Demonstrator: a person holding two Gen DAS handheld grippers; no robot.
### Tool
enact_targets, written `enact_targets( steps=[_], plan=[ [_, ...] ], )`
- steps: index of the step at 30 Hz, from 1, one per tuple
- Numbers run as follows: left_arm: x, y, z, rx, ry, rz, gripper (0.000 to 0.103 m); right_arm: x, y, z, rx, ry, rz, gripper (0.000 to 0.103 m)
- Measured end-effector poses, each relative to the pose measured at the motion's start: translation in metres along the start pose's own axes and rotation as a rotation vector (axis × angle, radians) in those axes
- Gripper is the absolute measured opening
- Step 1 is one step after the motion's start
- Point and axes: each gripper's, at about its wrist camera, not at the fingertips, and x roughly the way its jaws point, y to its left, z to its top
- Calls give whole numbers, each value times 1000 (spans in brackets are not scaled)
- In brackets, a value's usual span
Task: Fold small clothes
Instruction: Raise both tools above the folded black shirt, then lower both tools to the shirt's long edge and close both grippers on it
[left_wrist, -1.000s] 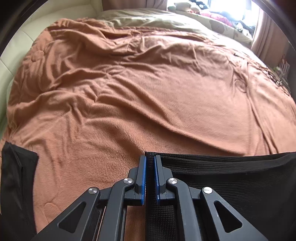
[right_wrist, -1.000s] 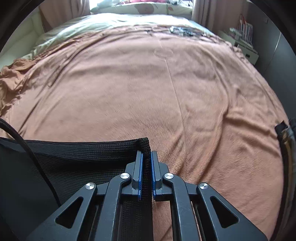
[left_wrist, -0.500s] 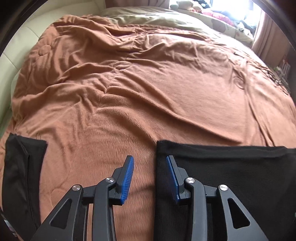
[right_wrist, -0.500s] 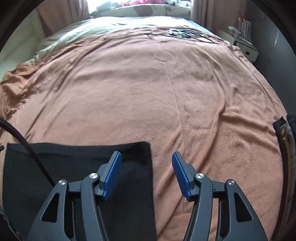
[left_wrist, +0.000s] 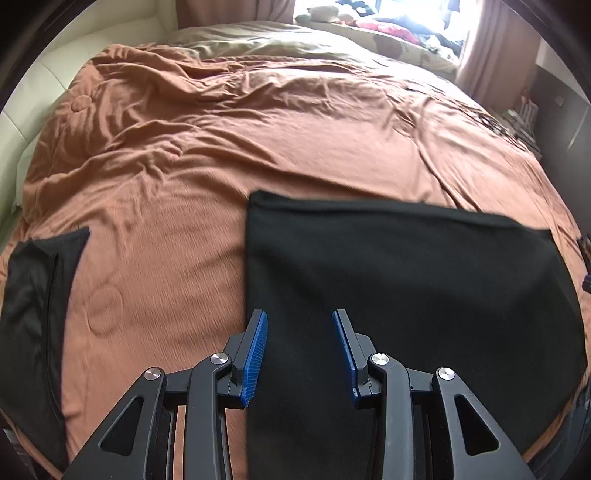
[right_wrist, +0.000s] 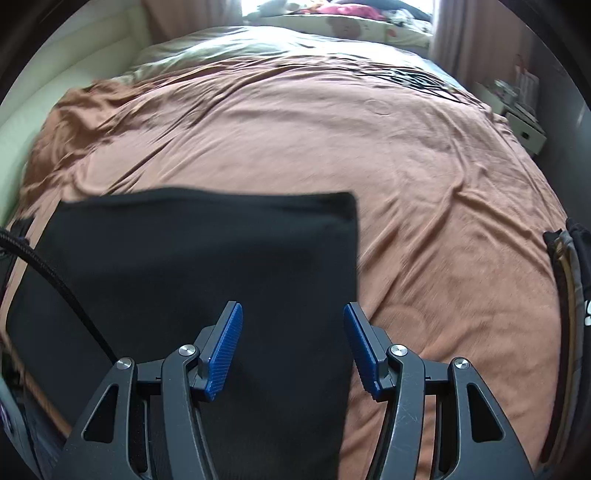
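Both claws, left claw (left_wrist: 299, 352) and right claw (right_wrist: 291, 350), hang released above the black garment (left_wrist: 406, 295) lying flat on the bed's orange blanket (left_wrist: 221, 147), where a careless regrasp could pinch blanket too and rumple the fold.

Left gripper (left_wrist: 299, 354) and right gripper (right_wrist: 292, 347) look alike: black triangular linkage arms with cut-out windows, round silver screws (left_wrist: 219, 358) at the joints, ribbed blue pads (right_wrist: 225, 350). A black braided cable (right_wrist: 55, 280) trails beside the right one.

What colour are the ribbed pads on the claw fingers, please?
Blue, on black arms; the pads show best in the right wrist view.
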Motion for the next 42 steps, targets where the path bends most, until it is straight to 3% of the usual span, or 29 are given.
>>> enact_targets(
  steps=[9, 13, 20, 27, 31, 42],
  plan=[
    [-4, -12, -69, -24, 53, -36, 38, -16, 20, -65, -4, 41, 27, 55],
    [-15, -9, -94, -10, 35, 12, 38, -22, 21, -88, -3, 50, 41, 55],
    [-36, 0, -128, -7, 21, 32, 38, -38, 25, -131, -21, 82, -15, 55],
    [-59, -11, -145, 29, 14, 34, 38, -78, 37, -138, 2, 29, 34, 55],
    [-71, -29, -141, 32, -26, -4, 38, -88, 65, -134, -32, -4, 75, 55],
    [-48, -87, -134, 32, -8, -58, 38, -63, 115, -120, -68, -8, 155, 55]
  ],
)
